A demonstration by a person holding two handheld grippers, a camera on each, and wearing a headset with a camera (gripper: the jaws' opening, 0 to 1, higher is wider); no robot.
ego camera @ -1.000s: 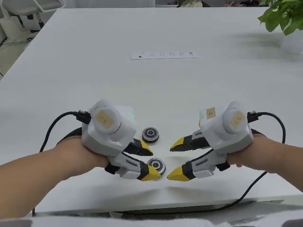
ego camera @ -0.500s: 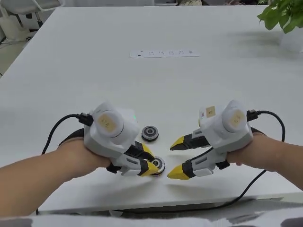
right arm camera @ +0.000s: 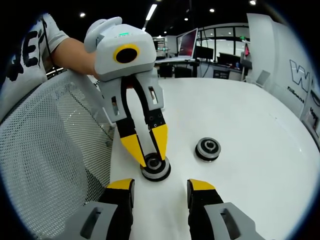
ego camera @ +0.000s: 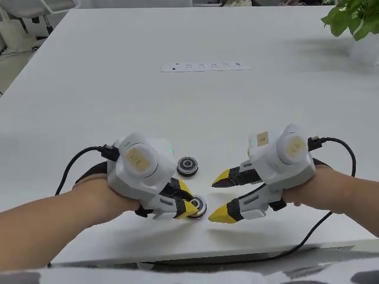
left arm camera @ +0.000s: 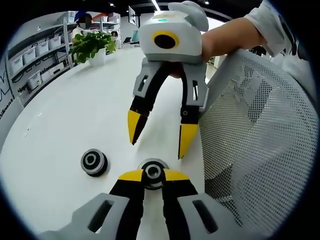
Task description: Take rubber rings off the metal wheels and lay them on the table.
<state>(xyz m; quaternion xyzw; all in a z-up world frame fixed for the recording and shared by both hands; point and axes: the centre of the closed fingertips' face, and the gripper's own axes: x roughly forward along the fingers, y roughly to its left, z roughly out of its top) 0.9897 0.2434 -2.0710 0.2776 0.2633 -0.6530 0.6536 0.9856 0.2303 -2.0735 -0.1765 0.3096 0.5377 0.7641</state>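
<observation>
Two metal wheels on the white tabletop [ego camera: 118, 89], each with a dark rubber ring around it, so 2 rubber rings [right arm camera: 198, 151], both on their wheels. The near wheel [ego camera: 199, 206] sits flat close to the tabletop's front edge; the far wheel [ego camera: 188, 166] lies flat just beyond it and slightly to its left in the head view, the two apart, not touching. Left gripper [ego camera: 188, 200] has its two yellow-tipped jaws nearly closed and clamped on the near wheel; its own view shows one tip on each side of the wheel [left arm camera: 152, 172]. Right gripper [ego camera: 219, 197] is just to the right of the near wheel, jaws spread wide, holding nothing, tips pointing at the wheel but clear of it; in the right gripper view the wheel [right arm camera: 155, 167] lies just past the open tips. One black cable [ego camera: 337, 177] trails from each gripper. One white power strip [ego camera: 205, 67] is well beyond the near wheel, mid-tabletop. One green plant [ego camera: 354, 18] is at the far right corner. A mesh chair back [left arm camera: 250, 125] is on the person's side of the near wheel.
</observation>
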